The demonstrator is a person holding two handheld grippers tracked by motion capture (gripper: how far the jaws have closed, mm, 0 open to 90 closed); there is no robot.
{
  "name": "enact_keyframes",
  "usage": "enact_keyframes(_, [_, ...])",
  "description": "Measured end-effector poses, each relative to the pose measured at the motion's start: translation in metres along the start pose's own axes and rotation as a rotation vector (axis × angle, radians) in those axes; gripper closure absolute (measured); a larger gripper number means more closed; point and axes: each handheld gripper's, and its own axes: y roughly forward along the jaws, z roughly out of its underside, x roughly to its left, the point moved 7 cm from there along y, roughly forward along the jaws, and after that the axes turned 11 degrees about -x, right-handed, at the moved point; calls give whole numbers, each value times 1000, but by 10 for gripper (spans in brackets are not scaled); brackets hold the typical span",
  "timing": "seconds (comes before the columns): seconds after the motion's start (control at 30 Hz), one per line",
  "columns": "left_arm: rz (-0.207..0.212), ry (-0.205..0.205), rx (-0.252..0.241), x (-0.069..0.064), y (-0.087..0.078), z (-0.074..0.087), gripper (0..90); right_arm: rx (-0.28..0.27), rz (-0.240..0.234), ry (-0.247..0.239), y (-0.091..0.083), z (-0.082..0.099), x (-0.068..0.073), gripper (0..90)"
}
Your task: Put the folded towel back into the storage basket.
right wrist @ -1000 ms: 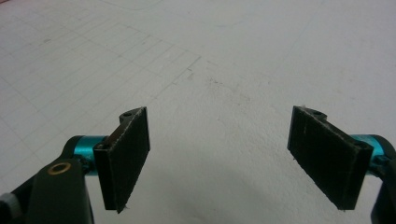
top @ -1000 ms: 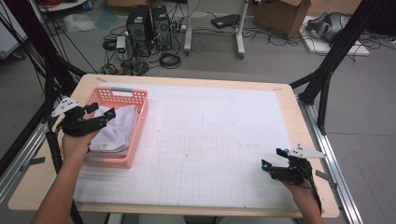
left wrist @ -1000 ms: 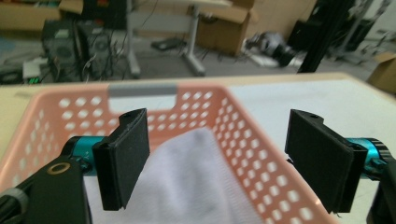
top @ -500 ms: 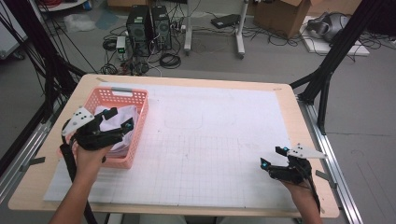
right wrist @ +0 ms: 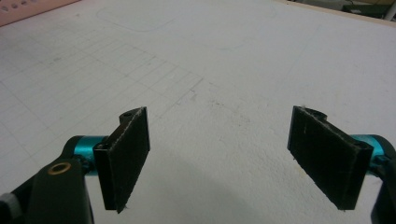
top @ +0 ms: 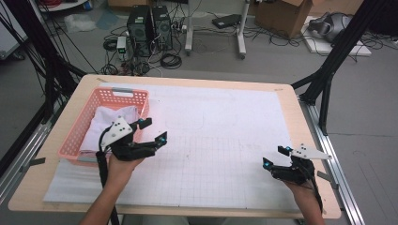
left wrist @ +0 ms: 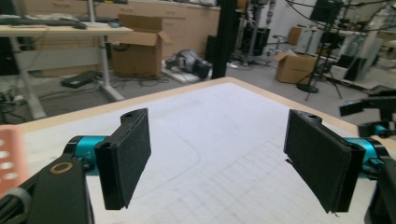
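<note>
Left hand-held gripper (top: 152, 131), jaws wide and empty, has pulled back from the pink basket (top: 87, 129) at frame left — white cloth (top: 107, 125) left inside, apparently dropped off — while the right hand-held gripper (top: 274, 157) waits open.

Pink perforated plastic basket (top: 84, 123) at nine o'clock holds soft, matt white cloth (top: 107, 123). Table (top: 319, 187) rim is pale smooth wood under matt gridded paper (top: 225, 140). Gripper pads (right wrist: 127, 158) look rough, black, felt-like.

Pink slatted basket (top: 82, 131) at the table's left edge — white cloth (top: 105, 124) folded inside.
</note>
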Motion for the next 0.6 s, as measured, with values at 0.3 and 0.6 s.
enact_keyframes(0.3, [87,5,16,-31,16,24,241,-17,6,-8,-5,-2,1,200])
enact_keyframes(0.6, [117,32,52,-48,23,56,244,-14,7,-25,-6,-1,5,199])
